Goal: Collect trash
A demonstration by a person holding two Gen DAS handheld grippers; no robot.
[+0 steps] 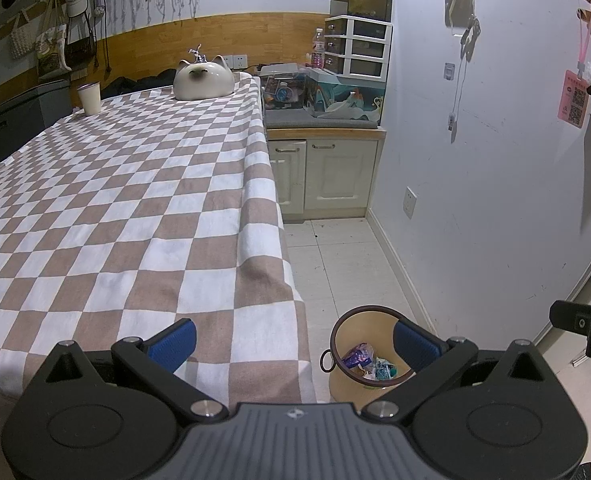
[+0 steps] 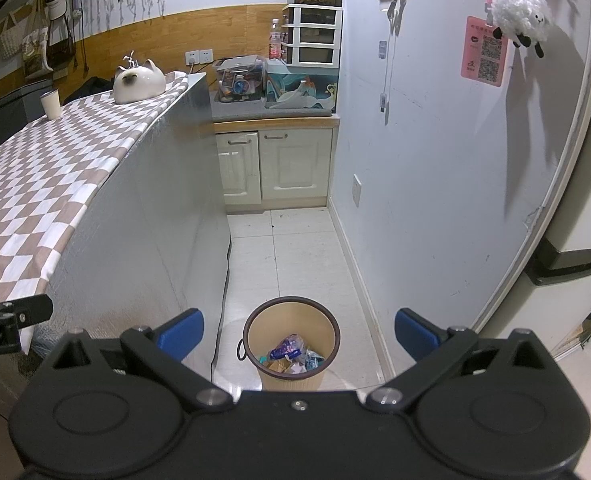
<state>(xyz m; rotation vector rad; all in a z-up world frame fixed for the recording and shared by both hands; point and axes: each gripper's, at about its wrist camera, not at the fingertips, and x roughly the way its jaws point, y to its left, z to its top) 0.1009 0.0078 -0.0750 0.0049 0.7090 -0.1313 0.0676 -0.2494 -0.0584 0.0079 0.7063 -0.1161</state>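
- paper cup [image 1: 89, 98] stands at the far left edge of the checkered tablecloth [image 1: 135, 208]; a cat-shaped ceramic piece [image 1: 202, 80] sits at the far end.
- left gripper [image 1: 295, 344] hangs over the table's near right corner, jaws spread wide, nothing between the blue pads [image 1: 175, 344].
- waste bin [image 2: 291, 344] stands on the tiled floor just beside the table's side — wrappers and crumpled trash [image 2: 291, 356] lie inside it.
- right gripper [image 2: 299, 332] hovers above the bin, jaws wide apart and empty.
- toy sheep [image 2: 521, 12] hangs on the right-hand wall.
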